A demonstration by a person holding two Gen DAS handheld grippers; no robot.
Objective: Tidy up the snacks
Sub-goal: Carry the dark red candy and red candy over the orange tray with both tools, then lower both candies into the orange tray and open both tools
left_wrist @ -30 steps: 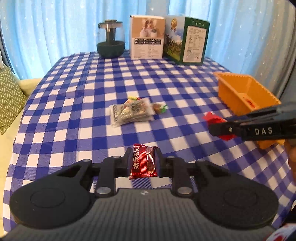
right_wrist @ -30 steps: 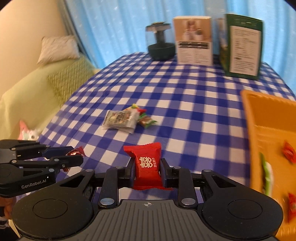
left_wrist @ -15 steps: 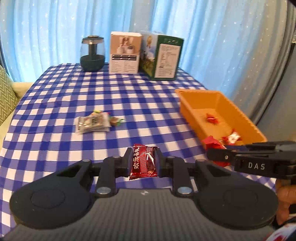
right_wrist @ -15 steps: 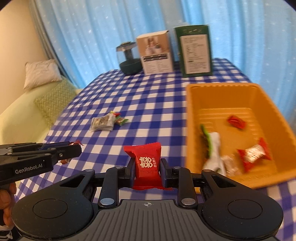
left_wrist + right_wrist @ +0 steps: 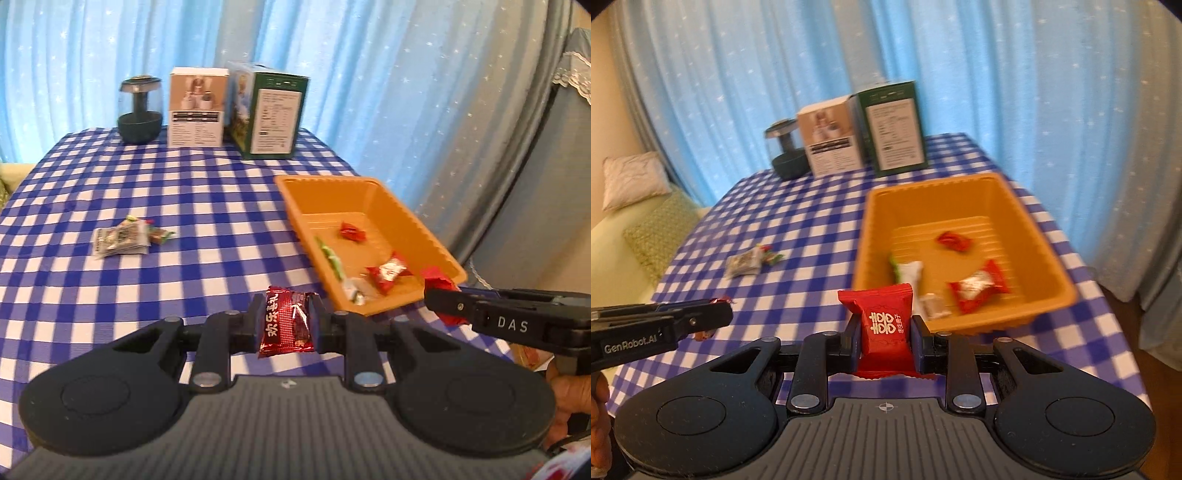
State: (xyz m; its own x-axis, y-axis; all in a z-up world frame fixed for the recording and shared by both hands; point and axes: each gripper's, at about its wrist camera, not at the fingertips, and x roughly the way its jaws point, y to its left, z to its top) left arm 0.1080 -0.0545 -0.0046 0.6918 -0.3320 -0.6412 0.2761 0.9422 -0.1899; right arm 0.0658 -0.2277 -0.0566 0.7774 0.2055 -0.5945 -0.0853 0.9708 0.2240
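My left gripper (image 5: 286,325) is shut on a dark red foil snack packet (image 5: 286,320), held above the checked tablecloth just left of the orange tray (image 5: 295,206). My right gripper (image 5: 885,334) is shut on a bright red snack packet (image 5: 884,325), held near the tray's (image 5: 866,236) near rim. The tray holds several wrapped snacks, among them a red candy (image 5: 955,240) and a red-and-white packet (image 5: 977,290). A grey packet with small candies (image 5: 120,240) lies on the cloth at the left; it also shows in the right wrist view (image 5: 744,262).
Two cartons, white (image 5: 197,107) and green (image 5: 275,116), and a dark glass jar (image 5: 140,110) stand at the table's far edge. Blue curtains hang behind. A sofa with cushions (image 5: 631,181) is to the left. The table edge drops off right of the tray.
Both grippers have swung right toward the orange tray, each keeping its packet. The tray and its contents have come into fuller view in both cameras.
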